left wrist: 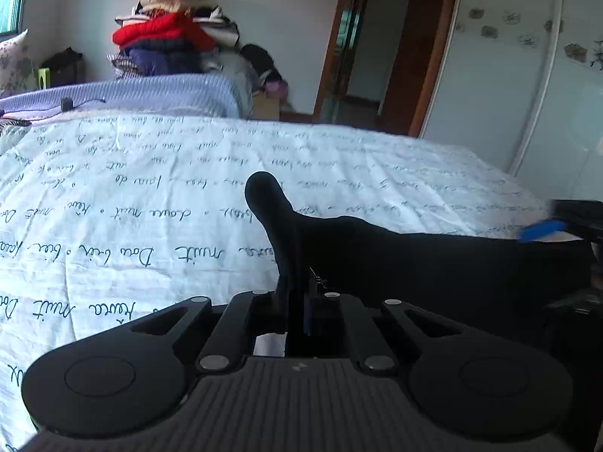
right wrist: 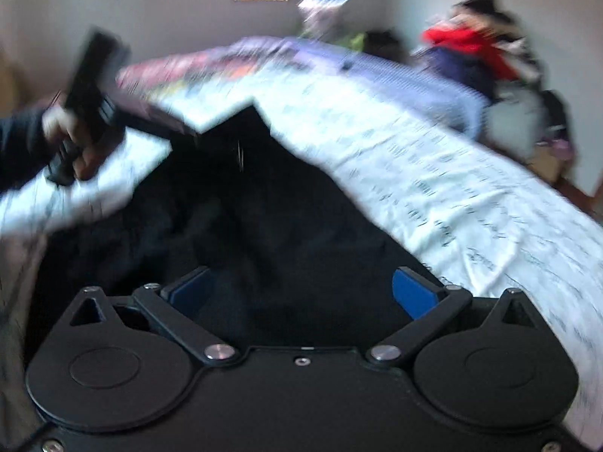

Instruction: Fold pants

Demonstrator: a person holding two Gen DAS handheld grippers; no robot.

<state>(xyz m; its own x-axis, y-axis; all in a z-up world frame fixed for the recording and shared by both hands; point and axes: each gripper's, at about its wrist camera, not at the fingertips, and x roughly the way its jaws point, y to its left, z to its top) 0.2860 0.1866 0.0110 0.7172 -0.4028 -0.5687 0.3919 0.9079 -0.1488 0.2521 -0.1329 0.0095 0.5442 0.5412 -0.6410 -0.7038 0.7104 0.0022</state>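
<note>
We are working in a bedroom, over a bed covered by a white sheet printed with dark handwriting (left wrist: 150,196), with a heap of red and dark clothes (left wrist: 169,37) against the far wall and a brown wooden doorway (left wrist: 361,56) to the side.

The dark navy fabric pants (left wrist: 433,263) lie on the sheet and rise in a tent where our left gripper (left wrist: 297,301) has them: its fingers are drawn together on a pinch of the cloth, which stands up in a rounded fold above them. In the right wrist view the same gripper (right wrist: 90,105) shows as a blur at the upper left, with a corner of dark cloth pulled up toward it.

Our right gripper (right wrist: 301,290) is spread wide, its blue pads (right wrist: 412,293) apart with the pants bunched between and beyond them, holding nothing.

The risks, as we judge them: the left pinch looks small, so the cloth could slip out mid-lift. The right view is heavily smeared, which suggests fast motion, and closing now could grab too many layers, or the sheet along with the pants. With one side held alone, the fold could land skewed and wrinkled.
</note>
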